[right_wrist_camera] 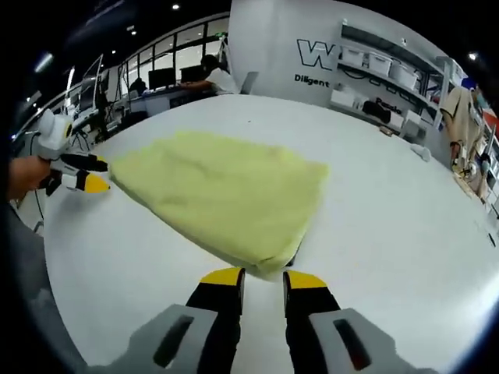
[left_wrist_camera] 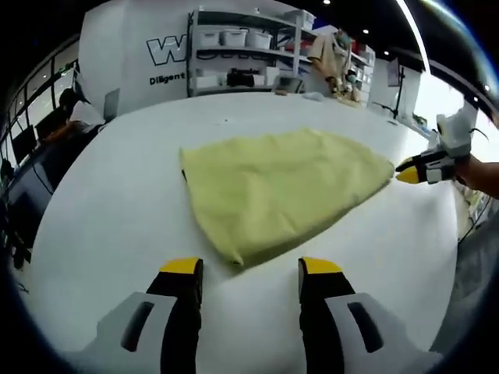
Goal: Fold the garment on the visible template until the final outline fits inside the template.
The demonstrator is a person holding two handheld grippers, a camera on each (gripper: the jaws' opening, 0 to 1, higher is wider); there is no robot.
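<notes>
the garment (left_wrist_camera: 281,191) lies folded on the table (left_wrist_camera: 117,218), near its middle. in the left gripper view, the left gripper (left_wrist_camera: 243,273) sits just before the garment's near corner, its 2 jaws apart, and the right gripper (left_wrist_camera: 417,171) is at the garment's far right tip. in the right gripper view, the right gripper (right_wrist_camera: 261,282) is just before the garment's (right_wrist_camera: 226,195) near corner and the left gripper (right_wrist_camera: 92,175) is at its left tip. shelves (left_wrist_camera: 242,54) stand behind the table.
</notes>
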